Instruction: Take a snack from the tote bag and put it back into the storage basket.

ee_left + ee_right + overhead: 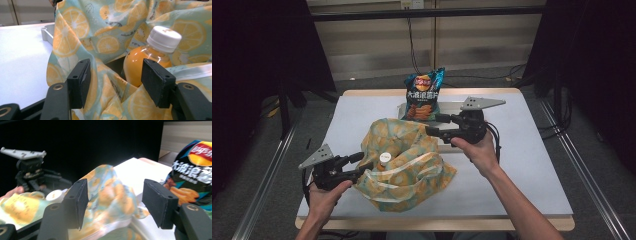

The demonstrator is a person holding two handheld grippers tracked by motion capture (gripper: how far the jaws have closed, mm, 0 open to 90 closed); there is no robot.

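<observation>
A cloth bag [407,150] printed with orange slices lies crumpled in the middle of the white table [522,165]. In its open mouth stands a bottle of orange drink [140,62] with a white cap [386,158]. My left gripper [362,161] sits at the bag's near left edge. Its jaws stand apart with loose bag cloth [107,87] between them, and the pads do not press on it. My right gripper [434,125] hovers open at the bag's far right side, with nothing between its jaws. A dark chip bag [424,95] stands upright just beyond it.
The chip bag [192,177] rests in a low grey tray [47,32] at the table's back centre. Bare table lies to the left and right of the cloth bag. Dark curtains and metal rails flank the table.
</observation>
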